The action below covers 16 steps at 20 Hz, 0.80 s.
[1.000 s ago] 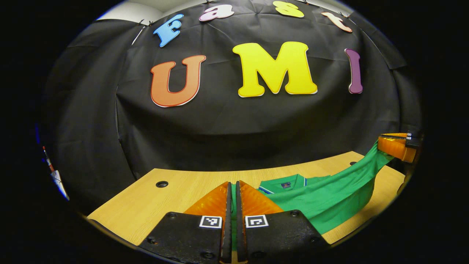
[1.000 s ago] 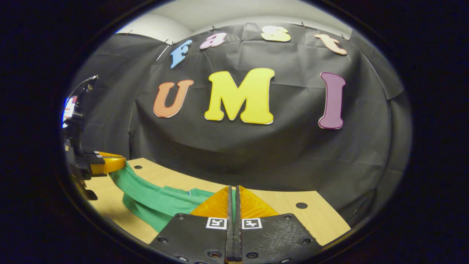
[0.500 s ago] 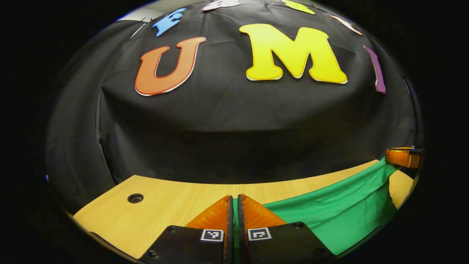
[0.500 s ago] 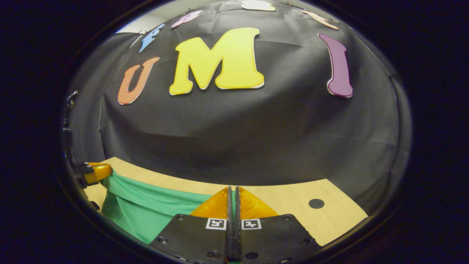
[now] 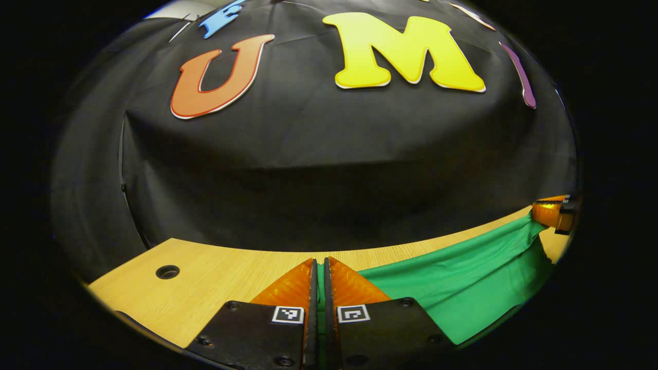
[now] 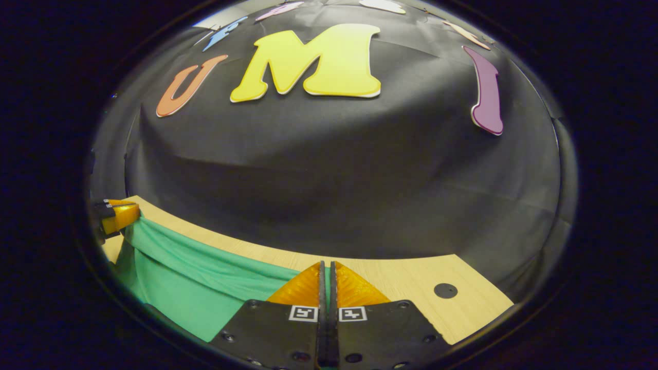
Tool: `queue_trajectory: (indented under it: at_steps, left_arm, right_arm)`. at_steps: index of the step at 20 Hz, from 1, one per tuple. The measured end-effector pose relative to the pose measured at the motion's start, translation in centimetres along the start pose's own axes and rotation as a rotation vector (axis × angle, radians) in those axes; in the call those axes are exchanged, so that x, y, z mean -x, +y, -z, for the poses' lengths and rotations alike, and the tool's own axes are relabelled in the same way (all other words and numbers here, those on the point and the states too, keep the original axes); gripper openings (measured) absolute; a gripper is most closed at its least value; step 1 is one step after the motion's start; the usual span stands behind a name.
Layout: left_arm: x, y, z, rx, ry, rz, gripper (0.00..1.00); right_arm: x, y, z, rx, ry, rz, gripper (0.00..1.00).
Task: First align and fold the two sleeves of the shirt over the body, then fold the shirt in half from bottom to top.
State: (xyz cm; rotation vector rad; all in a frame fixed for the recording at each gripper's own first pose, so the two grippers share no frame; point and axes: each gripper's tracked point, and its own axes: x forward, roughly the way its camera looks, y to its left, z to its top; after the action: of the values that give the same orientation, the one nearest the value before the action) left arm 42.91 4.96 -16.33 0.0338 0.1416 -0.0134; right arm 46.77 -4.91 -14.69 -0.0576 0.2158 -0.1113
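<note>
The wooden desk (image 5: 221,267) carries a green shirt (image 5: 462,288) stretched taut above it (one edge lifted). The left gripper (image 5: 319,272) and right gripper (image 6: 327,275) point toward the far wall, jaws clamped on the shirt's fabric.

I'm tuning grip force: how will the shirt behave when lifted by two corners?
Likely floppy: the shirt sags between the left gripper and right gripper. Probably light, since thin pinches hold it. It may slip if tension rises.
</note>
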Motion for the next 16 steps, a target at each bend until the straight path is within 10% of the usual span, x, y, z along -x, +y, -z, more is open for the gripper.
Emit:
queue_trajectory:
  at_steps: [6, 7, 10, 16]
  left_arm:
    - [0.2, 1.3, 0.4, -0.007, 0.003, -0.031, 0.13]
    - [0.0, 1.0, 0.6, 0.009, 0.005, -0.013, 0.14]
    - [0.3, 0.6, 0.7, 0.053, 0.007, 0.009, 1.0]
    - [1.9, 1.1, 1.7, 0.071, 0.031, -0.018, 1.0]
  right_arm:
    - [0.0, -1.0, 1.1, -0.062, 0.041, 0.019, 0.01]
    - [-0.3, -1.5, 1.5, -0.073, 0.054, 0.043, 0.17]
    - [0.4, -1.8, 2.0, -0.053, 0.08, 0.074, 0.97]
    - [3.3, -0.5, 1.1, -0.022, 0.055, 0.028, 0.95]
